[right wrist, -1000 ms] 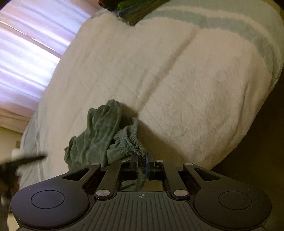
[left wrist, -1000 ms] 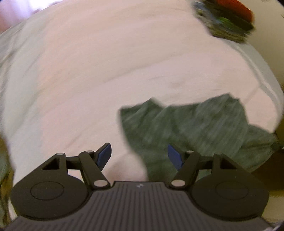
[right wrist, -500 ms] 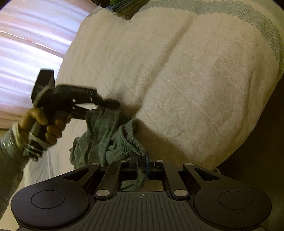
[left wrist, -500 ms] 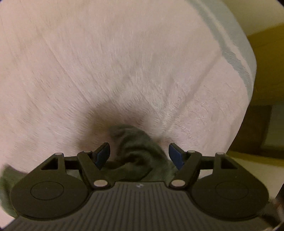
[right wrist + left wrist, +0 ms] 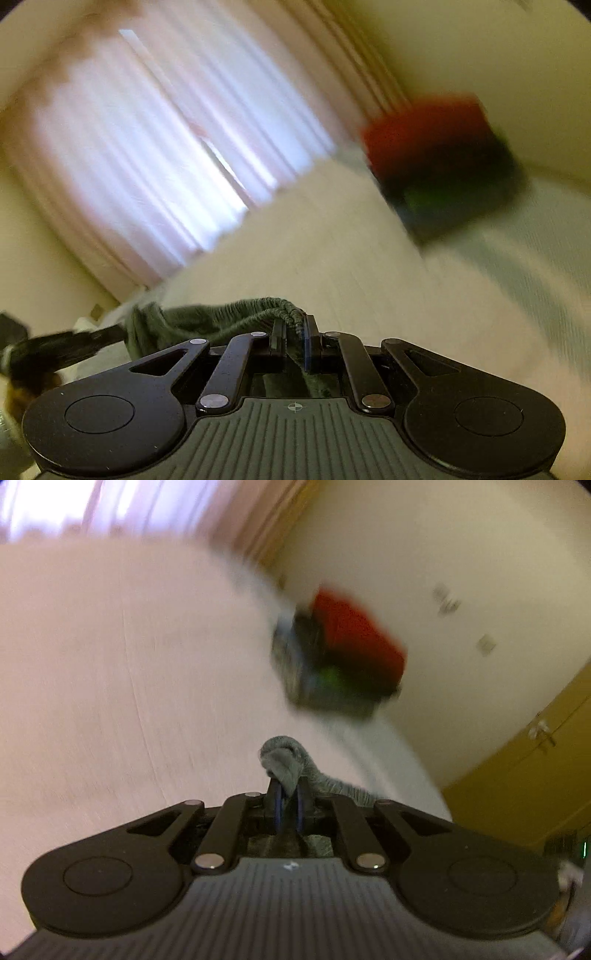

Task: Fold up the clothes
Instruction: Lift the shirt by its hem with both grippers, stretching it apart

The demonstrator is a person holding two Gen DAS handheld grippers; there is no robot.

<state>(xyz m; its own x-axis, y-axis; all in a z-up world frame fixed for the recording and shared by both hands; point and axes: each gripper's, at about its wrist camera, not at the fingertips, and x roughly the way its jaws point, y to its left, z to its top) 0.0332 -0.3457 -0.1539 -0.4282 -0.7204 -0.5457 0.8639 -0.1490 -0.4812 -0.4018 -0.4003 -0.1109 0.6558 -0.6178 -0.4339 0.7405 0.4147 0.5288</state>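
A grey-green garment (image 5: pixel 291 764) is pinched in my left gripper (image 5: pixel 289 805), which is shut on a bunched end of it; the cloth trails off to the right. In the right wrist view the same garment (image 5: pixel 207 317) stretches leftward from my right gripper (image 5: pixel 293 338), shut on its ribbed hem. At the far left of that view the other gripper (image 5: pixel 55 350) shows blurred, at the garment's other end. Both views are motion-blurred. The garment hangs above the white bed cover (image 5: pixel 110 664).
A stack of folded clothes (image 5: pixel 340 657) with a red piece on top sits at the far end of the bed (image 5: pixel 332 240); it appears again as the stack (image 5: pixel 443 162). Curtains (image 5: pixel 166 129) cover a bright window. A yellow cabinet (image 5: pixel 535 760) stands at the right.
My left gripper has shut on the garment's end. Both grippers have tilted up and lifted the garment, so the views now face the curtains, wall and clothes stack.
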